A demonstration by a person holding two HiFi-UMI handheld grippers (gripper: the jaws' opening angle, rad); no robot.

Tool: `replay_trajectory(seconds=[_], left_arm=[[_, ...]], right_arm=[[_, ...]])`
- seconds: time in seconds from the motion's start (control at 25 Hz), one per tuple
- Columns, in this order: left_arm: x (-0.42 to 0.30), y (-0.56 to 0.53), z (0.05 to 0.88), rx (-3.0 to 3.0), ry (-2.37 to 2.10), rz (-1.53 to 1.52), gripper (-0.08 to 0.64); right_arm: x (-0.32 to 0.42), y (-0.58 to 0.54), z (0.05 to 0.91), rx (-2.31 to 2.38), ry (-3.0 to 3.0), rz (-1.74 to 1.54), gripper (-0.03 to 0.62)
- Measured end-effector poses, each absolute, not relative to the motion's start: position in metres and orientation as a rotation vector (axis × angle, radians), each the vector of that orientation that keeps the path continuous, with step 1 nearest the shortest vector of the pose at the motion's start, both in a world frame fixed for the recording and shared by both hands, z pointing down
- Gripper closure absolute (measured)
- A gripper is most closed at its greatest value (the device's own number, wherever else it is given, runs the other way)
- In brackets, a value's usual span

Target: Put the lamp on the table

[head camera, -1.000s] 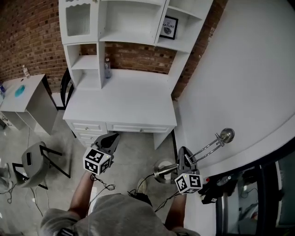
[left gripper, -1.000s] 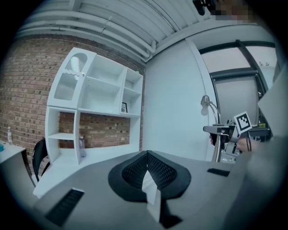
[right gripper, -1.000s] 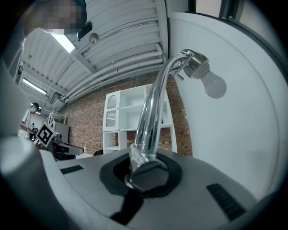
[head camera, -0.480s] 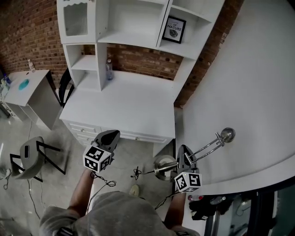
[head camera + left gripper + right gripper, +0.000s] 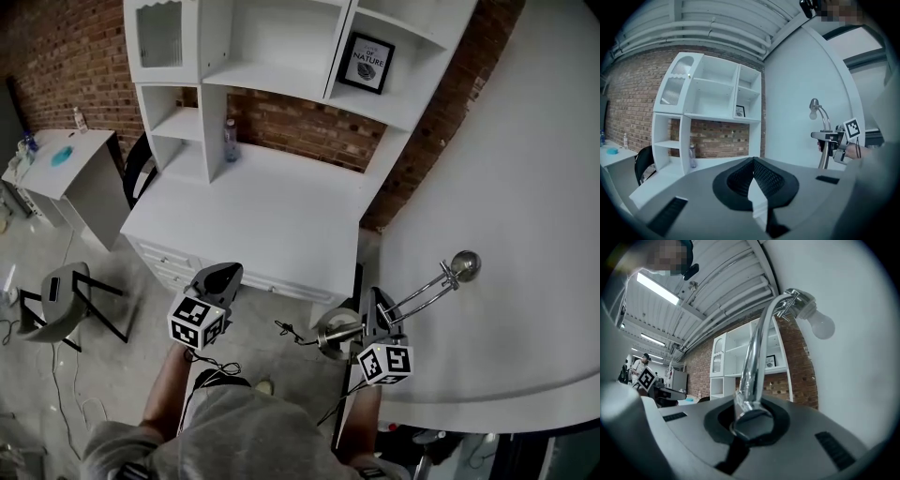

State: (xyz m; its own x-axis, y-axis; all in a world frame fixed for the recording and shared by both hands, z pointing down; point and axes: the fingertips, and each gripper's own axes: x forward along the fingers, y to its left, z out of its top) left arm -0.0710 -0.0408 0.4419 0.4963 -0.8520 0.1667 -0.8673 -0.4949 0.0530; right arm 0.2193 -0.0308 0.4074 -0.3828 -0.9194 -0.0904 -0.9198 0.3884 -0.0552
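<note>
Nearest, at 5 o'clock in the head view, the right gripper (image 5: 376, 302) is clamped on the chrome stem of the lamp (image 5: 427, 289) — its own view shows the jaws tight round that stem (image 5: 757, 357). The lamp hangs tilted in the air. Its round base (image 5: 334, 336) is low over the floor, just beside the gripper. Its bulb end (image 5: 462, 265) points toward 2 o'clock, in front of the curved white wall (image 5: 506, 187). At 7 o'clock the left gripper (image 5: 227, 275) has its jaws together, holding nothing.

Farther off, at 12 o'clock, stands the white desk (image 5: 262, 211), its drawers (image 5: 281, 284) shut. On it sits a shelf unit (image 5: 211, 84). The wide recess under the middle shelf holds one clear bottle (image 5: 230, 140), upright and just beside the divider. A shelf in the right column holds a framed print (image 5: 365, 63). The top-left compartment is closed by a ribbed glass door (image 5: 159, 37). At 10 o'clock a side table (image 5: 66, 178) carries a teal thing (image 5: 61, 157).
</note>
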Motion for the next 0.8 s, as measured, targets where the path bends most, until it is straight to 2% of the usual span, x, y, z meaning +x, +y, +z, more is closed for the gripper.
replay_trajectory(seconds=[0.48,0.8], left_arm=[[-0.067,-0.077,0.467,2.550,-1.520,0.210,0.557],[-0.069,-0.142,0.481,2.569,-1.445,0.222,0.557]], right_arm=[[0.219,-0.073,0.431,-1.628,2.577,-0.057,0.572],[0.217,-0.115,0.437,-1.693,2.527,-0.060,0.572]])
